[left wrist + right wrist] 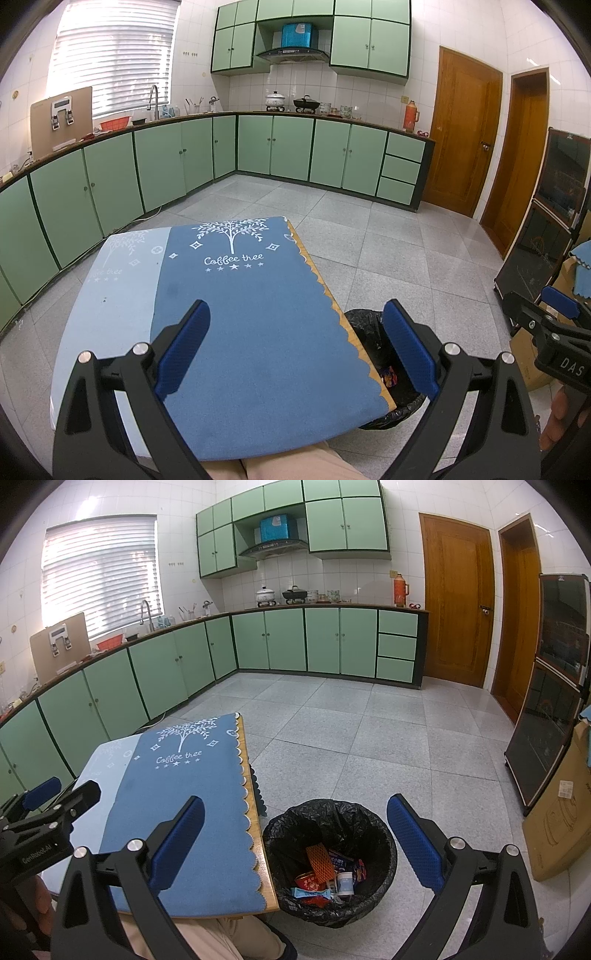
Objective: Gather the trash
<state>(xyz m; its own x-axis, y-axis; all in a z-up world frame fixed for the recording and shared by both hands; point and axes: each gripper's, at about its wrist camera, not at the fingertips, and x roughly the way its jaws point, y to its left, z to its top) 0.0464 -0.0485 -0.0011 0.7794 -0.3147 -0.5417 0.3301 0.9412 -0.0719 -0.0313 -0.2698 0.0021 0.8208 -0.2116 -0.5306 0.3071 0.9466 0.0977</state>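
Note:
A round bin with a black liner (373,834) stands on the floor to the right of the table; it also shows in the left wrist view (364,325). Inside lie several pieces of trash: an orange mesh sleeve (319,860), a red can (307,881), a small white cup (345,882) and wrappers. My right gripper (295,842) is open and empty above the bin. My left gripper (295,347) is open and empty above the blue tablecloth (258,317). The right gripper shows at the right edge of the left wrist view (561,317).
The table (258,849) has a blue "Coffee tree" cloth (184,812). Green kitchen cabinets (295,642) line the far walls. A dark glass cabinet (546,709) and a cardboard box (561,827) stand on the right. Two wooden doors (458,602) are at the back.

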